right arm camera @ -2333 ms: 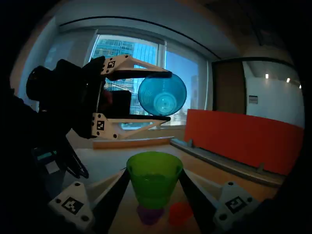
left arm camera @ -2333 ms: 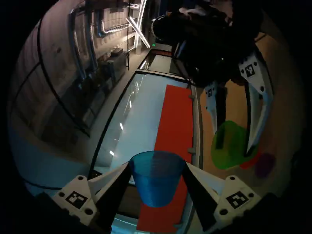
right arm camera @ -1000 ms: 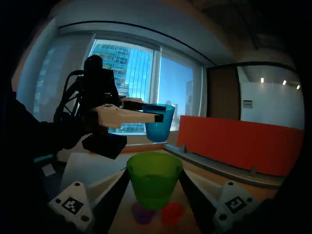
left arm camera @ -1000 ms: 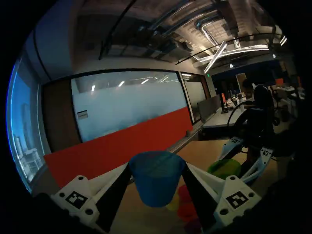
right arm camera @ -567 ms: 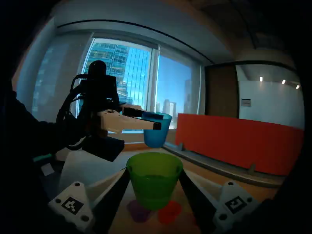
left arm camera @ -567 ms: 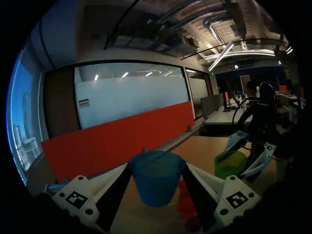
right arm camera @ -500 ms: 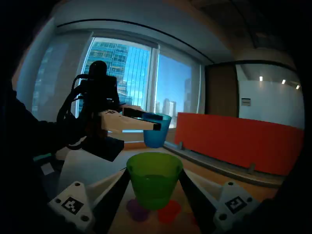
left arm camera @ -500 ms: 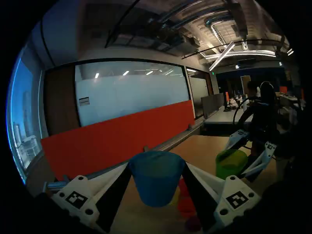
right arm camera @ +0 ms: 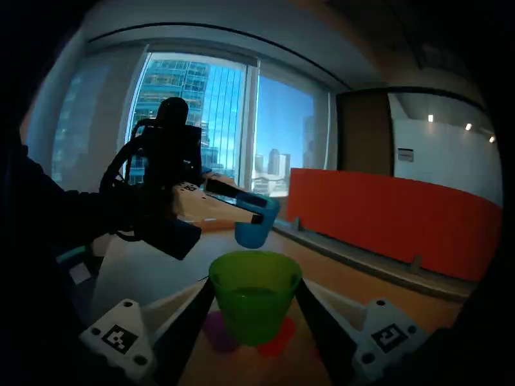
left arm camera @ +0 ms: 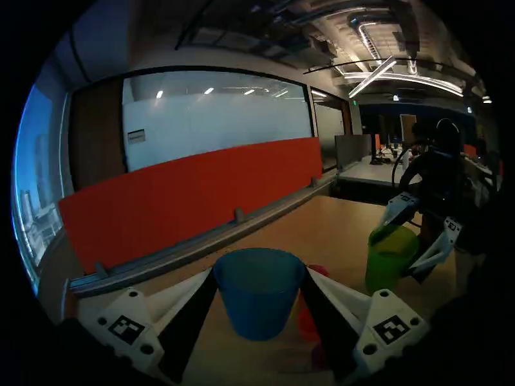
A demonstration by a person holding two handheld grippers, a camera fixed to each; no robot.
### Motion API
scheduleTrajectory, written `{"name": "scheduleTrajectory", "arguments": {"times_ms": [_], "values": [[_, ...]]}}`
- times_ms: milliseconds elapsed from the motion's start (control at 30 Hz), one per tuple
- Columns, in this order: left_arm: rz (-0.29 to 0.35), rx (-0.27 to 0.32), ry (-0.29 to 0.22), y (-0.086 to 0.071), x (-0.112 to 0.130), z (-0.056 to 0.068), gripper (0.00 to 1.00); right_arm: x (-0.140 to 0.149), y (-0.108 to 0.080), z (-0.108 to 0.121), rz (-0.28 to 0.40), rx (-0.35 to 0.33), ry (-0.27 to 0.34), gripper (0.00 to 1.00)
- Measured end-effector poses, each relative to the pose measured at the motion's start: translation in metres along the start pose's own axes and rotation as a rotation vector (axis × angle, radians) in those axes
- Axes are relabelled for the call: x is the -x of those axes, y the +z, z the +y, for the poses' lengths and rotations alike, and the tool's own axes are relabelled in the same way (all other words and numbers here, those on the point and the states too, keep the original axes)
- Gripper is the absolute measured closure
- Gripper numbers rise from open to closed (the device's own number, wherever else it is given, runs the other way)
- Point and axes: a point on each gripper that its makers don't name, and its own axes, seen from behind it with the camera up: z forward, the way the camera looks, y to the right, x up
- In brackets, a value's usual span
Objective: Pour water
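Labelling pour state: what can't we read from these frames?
- Contents of the blue cup: left gripper view, interior too dark; small and side-on in the right gripper view.
- The red piece and purple piece: right gripper view, mostly behind the green cup; shapes unclear.
- Whether the green cup's base touches the table: same view, too dark underneath.

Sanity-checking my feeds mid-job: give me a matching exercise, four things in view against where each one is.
Things:
1. blue cup
2. green cup
3. red panel
4. purple disc

Places:
A. lying flat on the table
B. between the fingers of the right gripper
C. standing upright along the table's far edge
D. between the fingers of the left gripper

Pairs: 1-D, 2-B, 3-C, 4-A
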Motion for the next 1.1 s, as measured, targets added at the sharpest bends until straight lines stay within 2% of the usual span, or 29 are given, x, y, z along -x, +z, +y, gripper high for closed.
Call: {"name": "scheduleTrajectory", "arguments": {"times_ms": [300, 500, 1100], "values": [[-0.104, 0.024, 0.018, 0.019, 0.028, 0.002, 0.12, 0.013, 0.002, 0.003, -0.038, -0.013, 0.013, 0.10], [-0.156, 0.033, 0.009, 0.028, 0.046, 0.001, 0.12, 0.026, 0.002, 0.006, -0.076, -0.017, 0.023, 0.10], [-0.306, 0.056, 0.000, 0.049, 0.102, -0.001, 0.12, 0.071, 0.001, 0.018, -0.202, -0.025, 0.047, 0.10]]}}
